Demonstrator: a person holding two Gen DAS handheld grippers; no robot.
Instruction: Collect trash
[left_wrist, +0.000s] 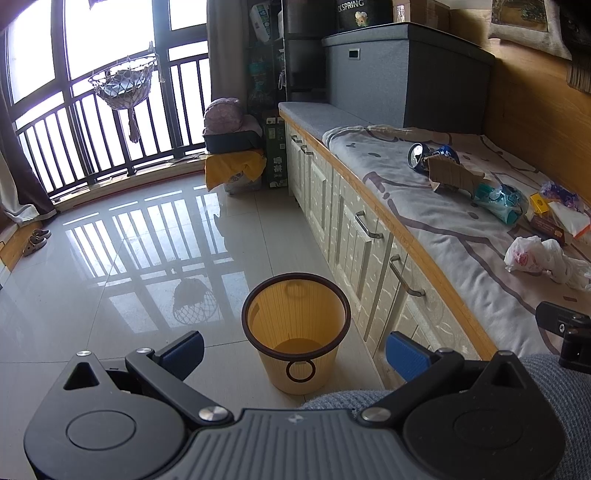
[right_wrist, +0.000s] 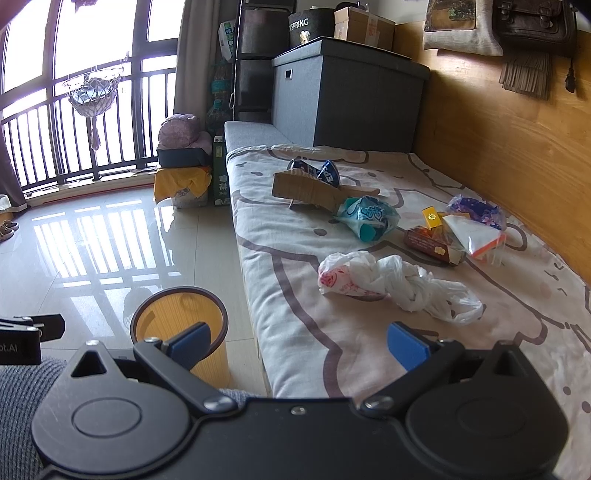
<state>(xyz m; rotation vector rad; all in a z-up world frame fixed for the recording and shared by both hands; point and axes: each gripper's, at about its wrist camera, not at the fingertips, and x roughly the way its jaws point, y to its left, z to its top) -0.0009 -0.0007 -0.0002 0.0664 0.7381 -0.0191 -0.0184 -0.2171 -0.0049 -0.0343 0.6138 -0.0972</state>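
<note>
A yellow waste bin (left_wrist: 295, 332) with a dark rim stands on the tiled floor beside the bench; it looks empty and also shows in the right wrist view (right_wrist: 181, 325). My left gripper (left_wrist: 295, 350) is open and empty above the bin. My right gripper (right_wrist: 297, 341) is open and empty over the bench's near edge. Trash lies on the blanket: a crumpled white plastic bag (right_wrist: 391, 284), a teal wrapper (right_wrist: 369, 216), torn cardboard (right_wrist: 310, 190), a crushed blue can (right_wrist: 321, 171), a brown packet (right_wrist: 432, 245), a small yellow box (right_wrist: 432, 218), a tissue pack (right_wrist: 474, 234) and a purple wrapper (right_wrist: 476, 210).
The bench has white cabinet doors with metal handles (left_wrist: 365, 225). A grey storage box (right_wrist: 351, 99) stands at its far end. A wooden wall panel (right_wrist: 517, 147) runs along the right. A yellow-draped stool (left_wrist: 236, 168) and balcony railing (left_wrist: 92, 136) lie beyond the floor.
</note>
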